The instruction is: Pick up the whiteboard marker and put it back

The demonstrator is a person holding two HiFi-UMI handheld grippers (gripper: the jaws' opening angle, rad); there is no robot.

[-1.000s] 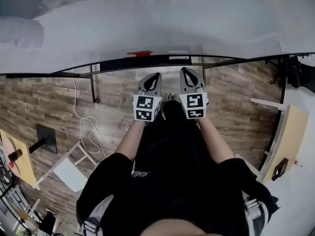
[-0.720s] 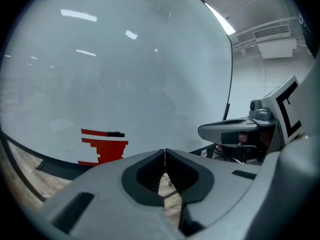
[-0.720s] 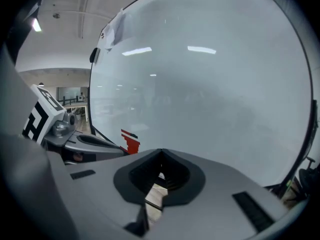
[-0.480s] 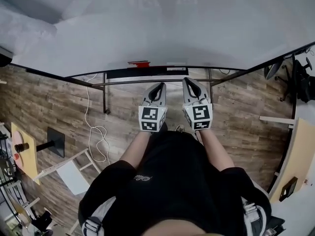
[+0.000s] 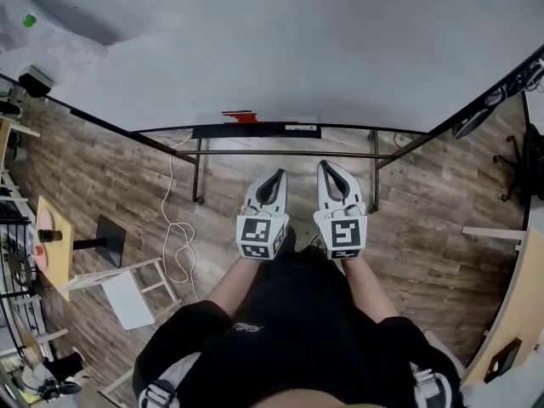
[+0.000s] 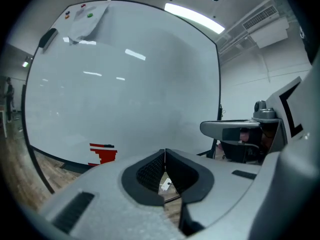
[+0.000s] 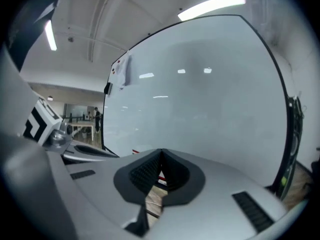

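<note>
well, pressed together and empty, the left grey claw (image 5: 272, 177) and right grey claw (image 5: 328, 168) could knock the small red marker (image 5: 240, 116) off its black ledge (image 5: 280, 131)

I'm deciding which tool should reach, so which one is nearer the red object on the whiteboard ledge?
Left. The left tool sits below and slightly right of the red object; the right tool is farther right.

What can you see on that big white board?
The large white whiteboard stands upright on dark metal legs on the wooden plank floor. Its glossy surface looks blank, edged by a thin black frame. Something red shows at the black ledge along its bottom; a green dot sits near a top corner.
</note>
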